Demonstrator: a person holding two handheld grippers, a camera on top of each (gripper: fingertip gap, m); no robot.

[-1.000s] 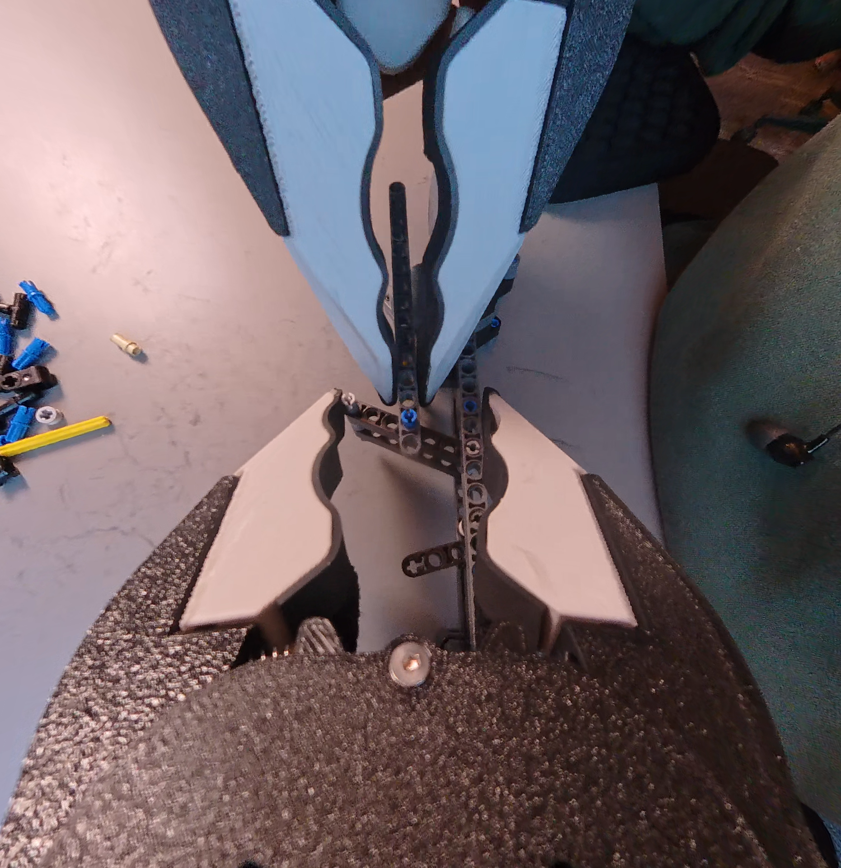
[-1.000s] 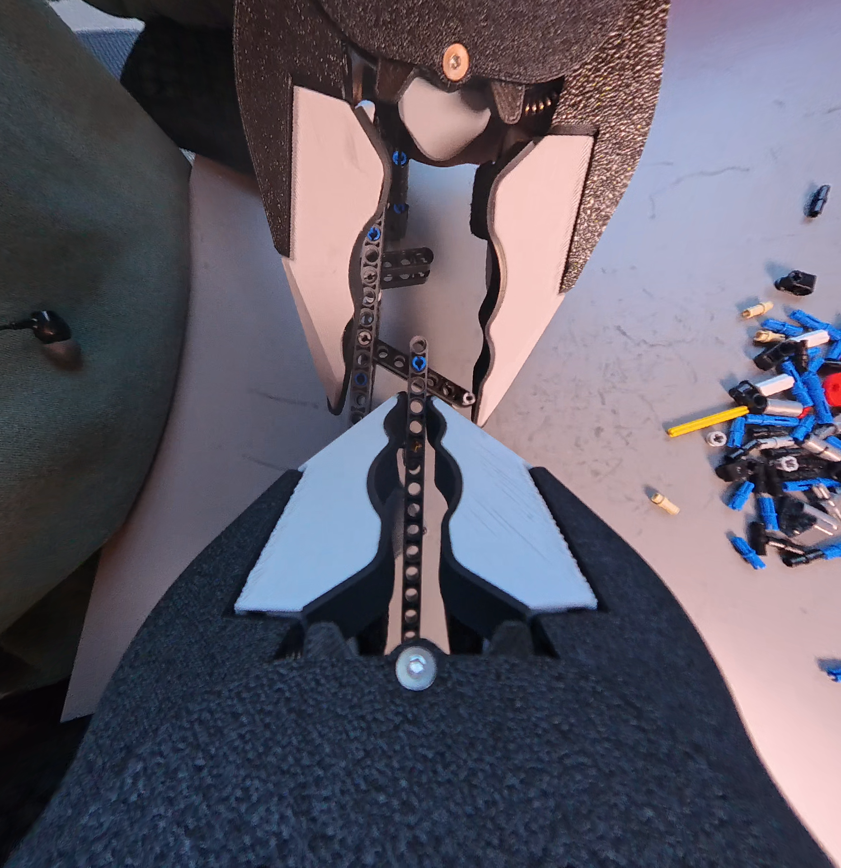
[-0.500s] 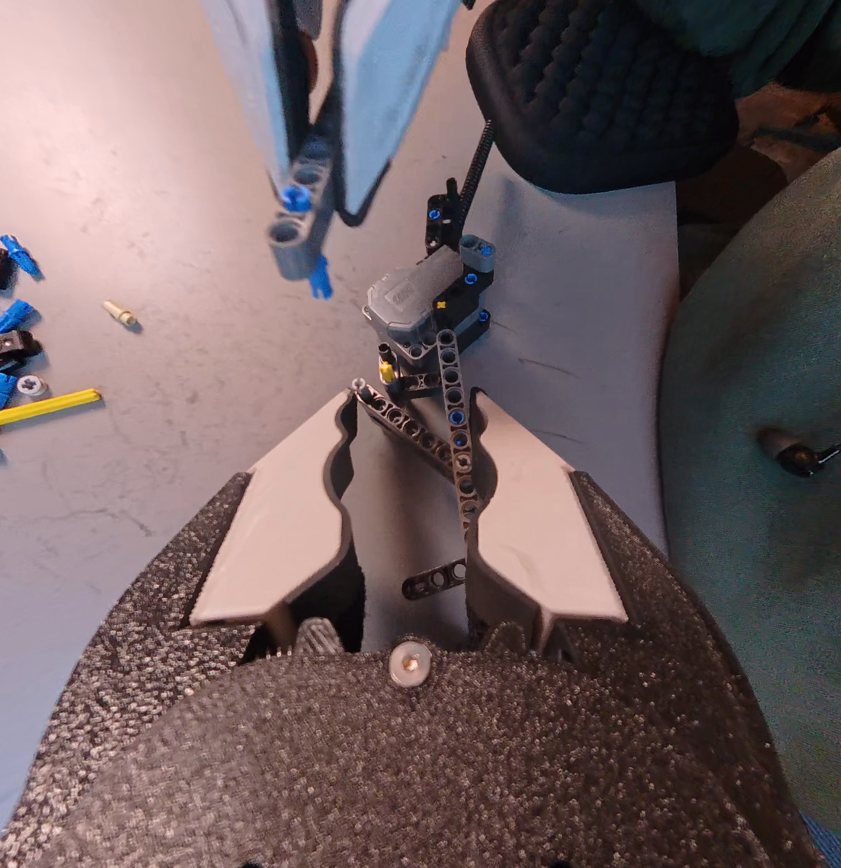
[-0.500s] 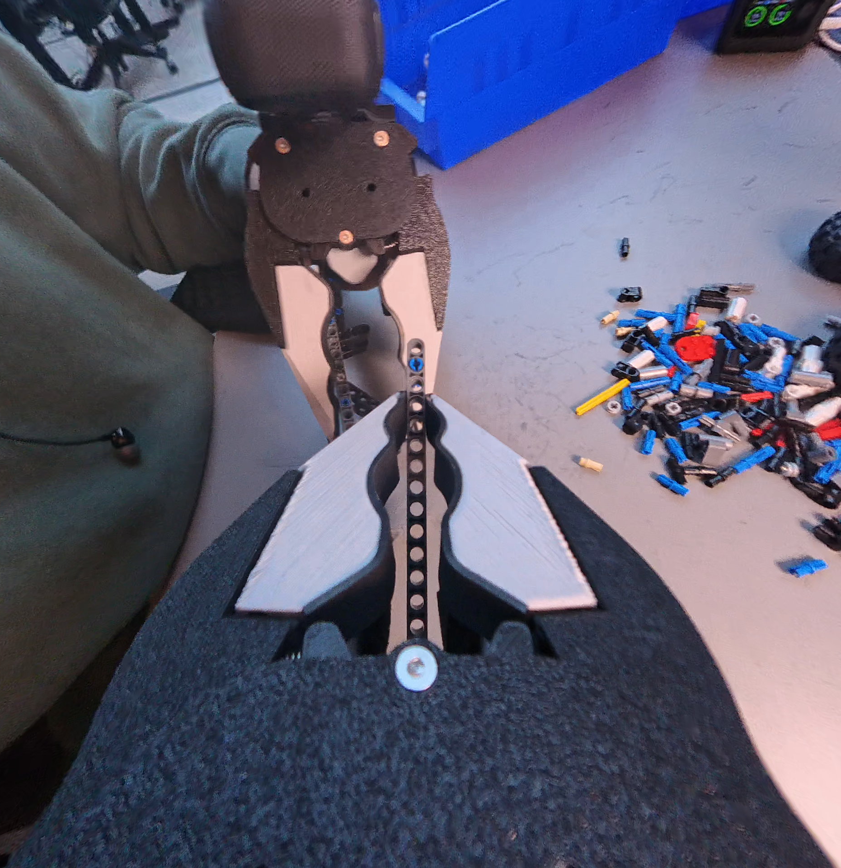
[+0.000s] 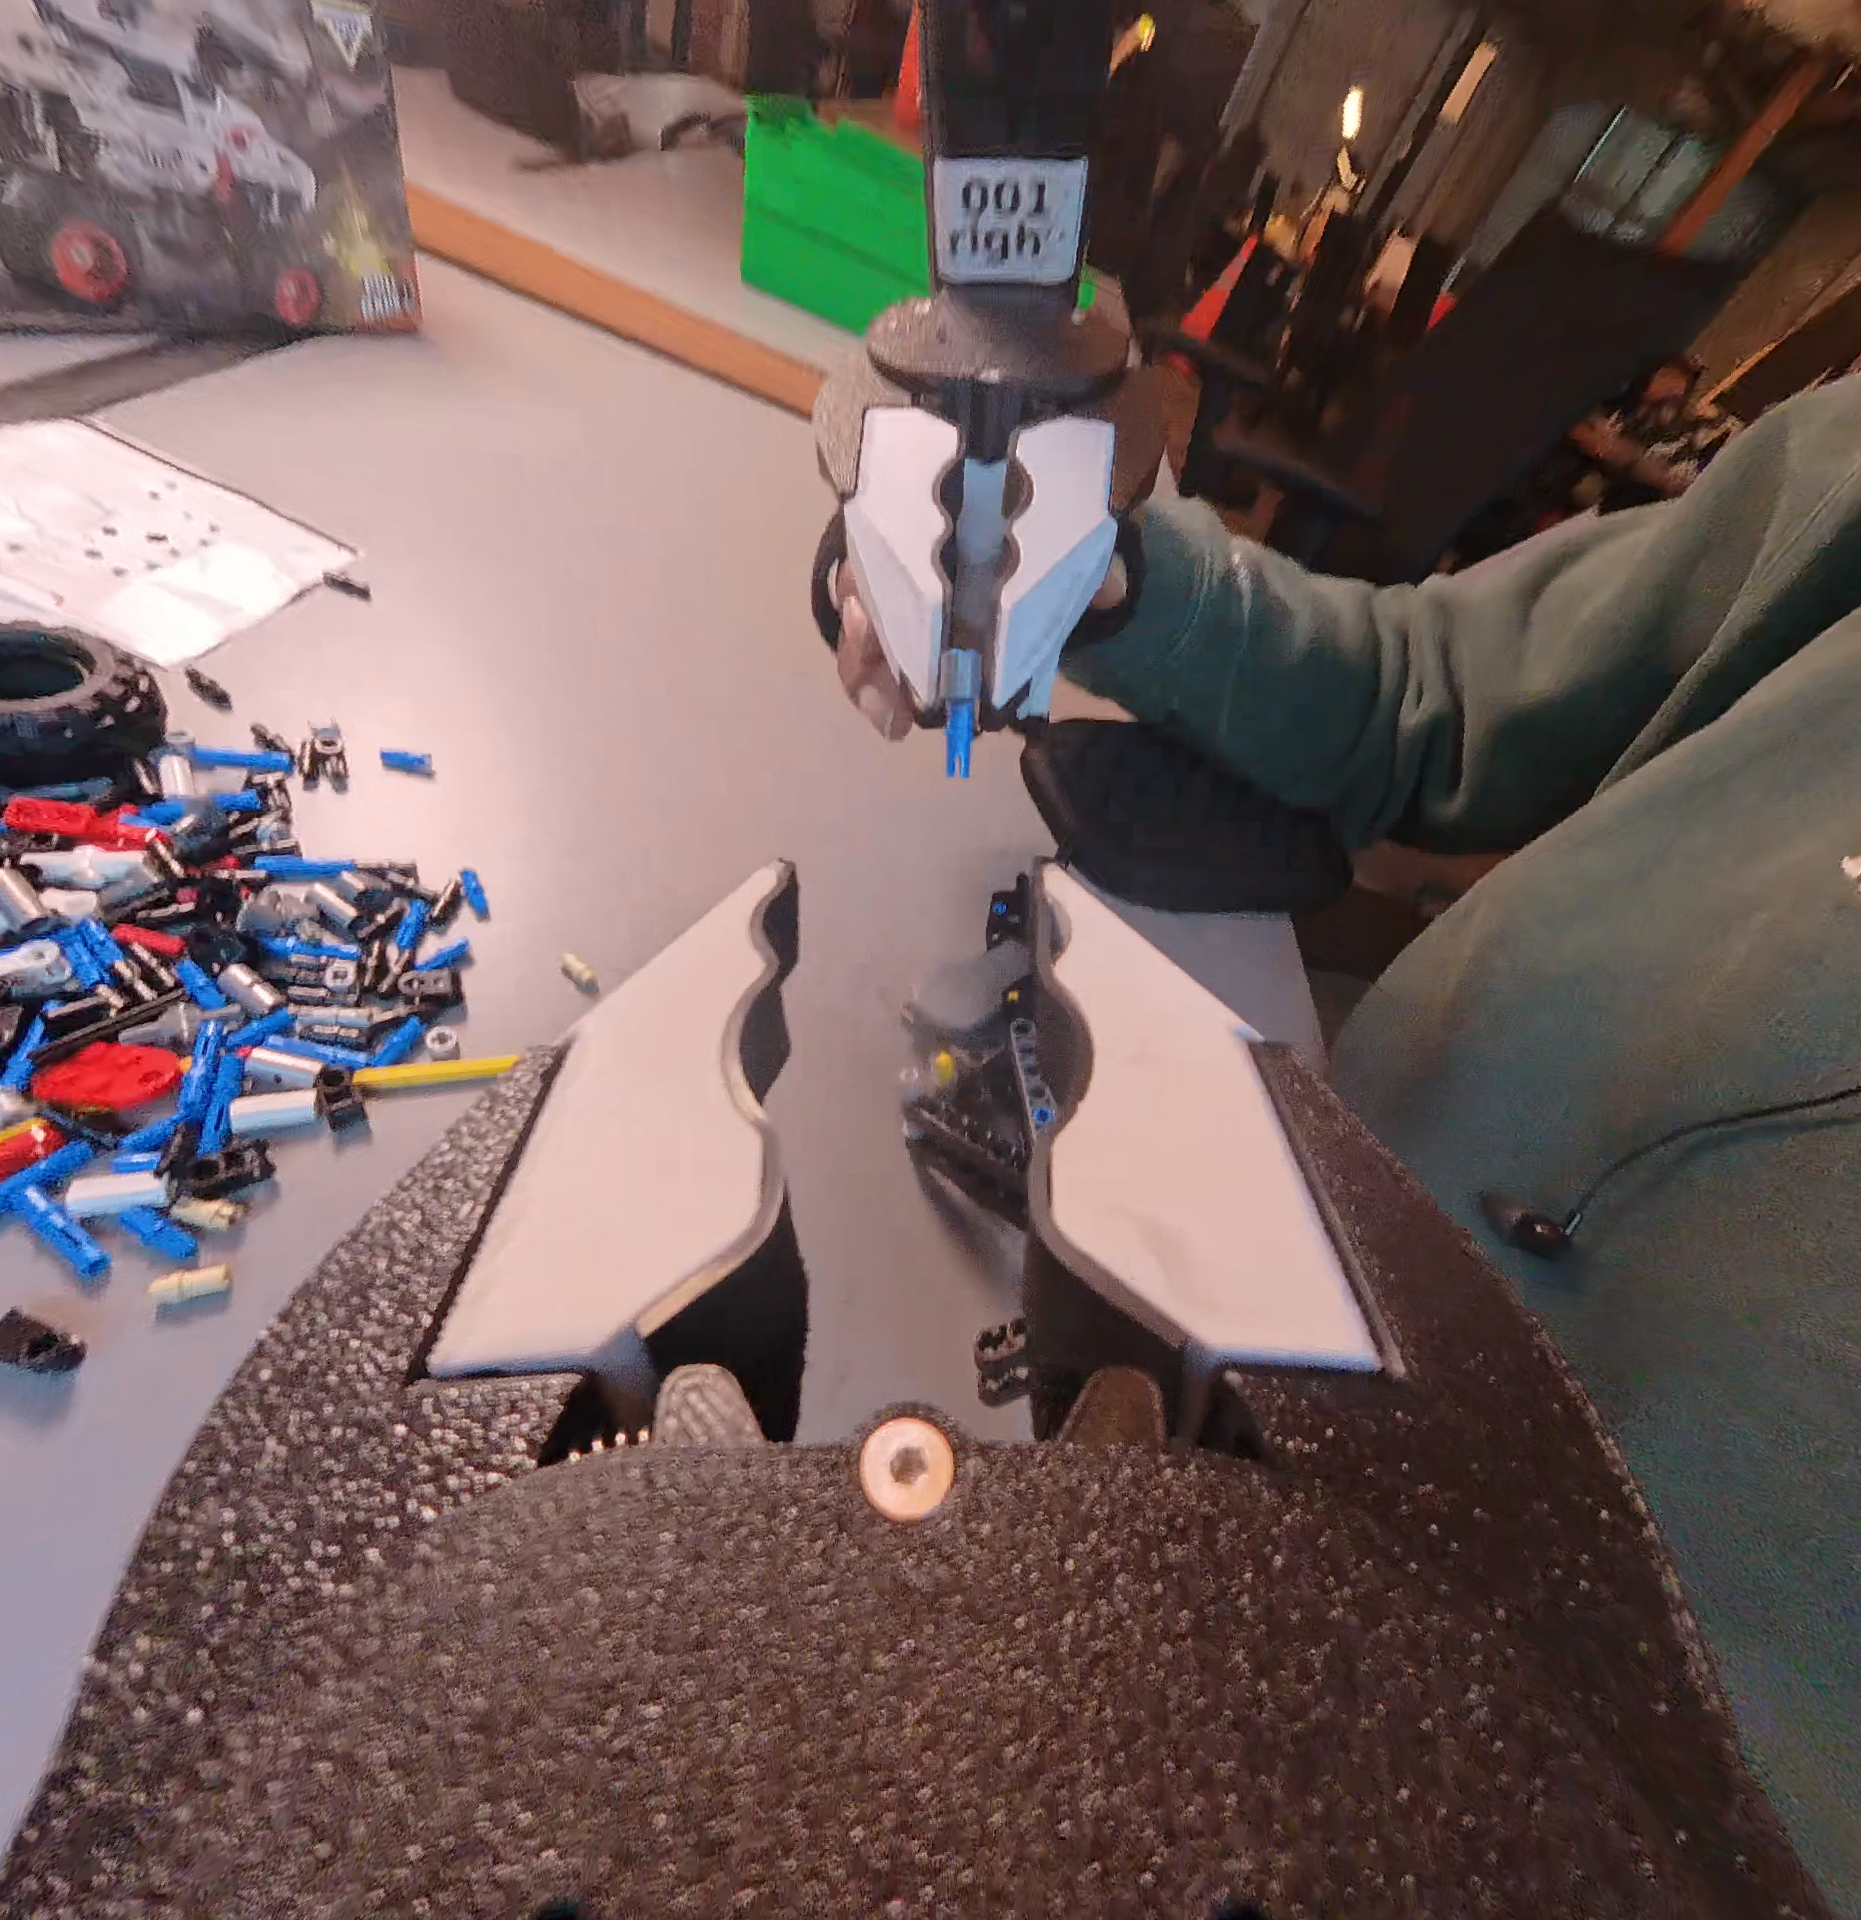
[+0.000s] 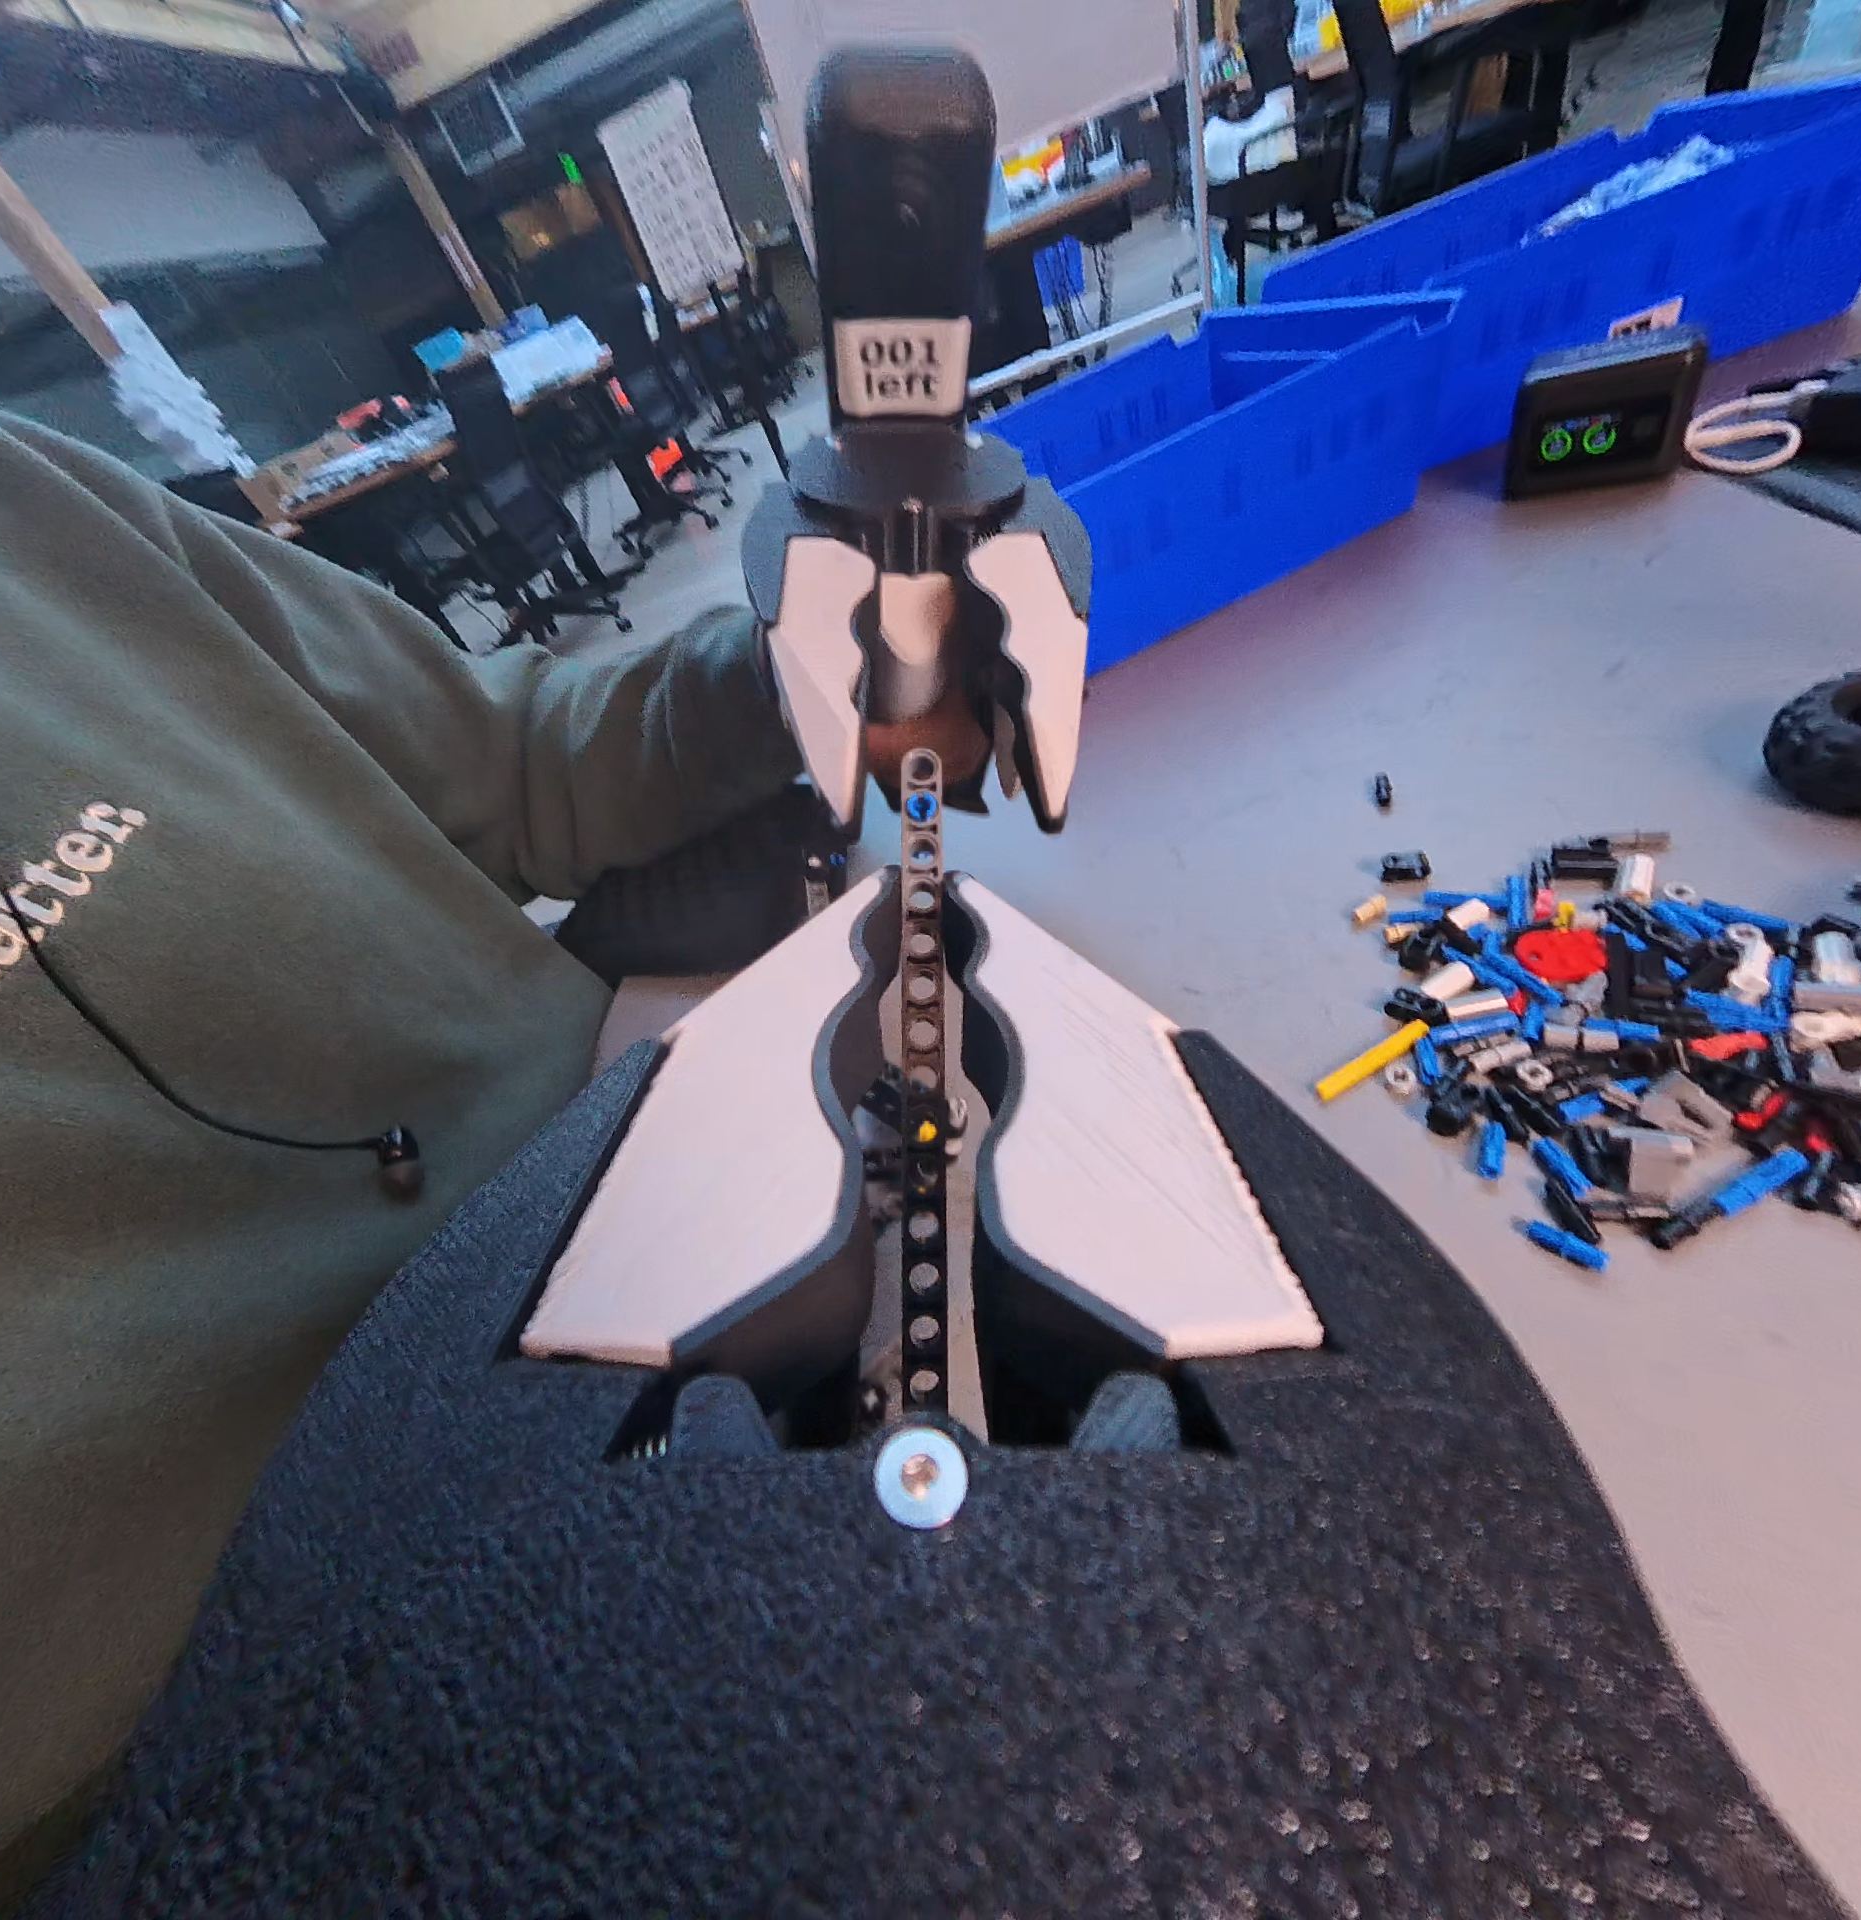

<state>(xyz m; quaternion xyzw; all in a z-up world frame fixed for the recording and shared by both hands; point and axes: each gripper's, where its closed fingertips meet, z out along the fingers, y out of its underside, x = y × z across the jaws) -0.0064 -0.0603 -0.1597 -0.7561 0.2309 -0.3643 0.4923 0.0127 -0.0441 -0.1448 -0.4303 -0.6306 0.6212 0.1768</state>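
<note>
Right tongs (image 6: 921, 894): closed on a long black perforated beam (image 6: 920, 1049) carrying a blue pin (image 5: 958, 740) near its free end, held raised above the grey table (image 5: 614, 623). Left tongs (image 5: 910, 883): wide apart and holding nothing, with a small dark beam-and-motor assembly (image 5: 983, 1081) lying on the table just inside the right-hand finger. Loose heap of blue, black and red parts (image 5: 167, 997): well off to the left tongs' left; joining beam to assembly would, in judgement, call for squaring pin to hole first.
</note>
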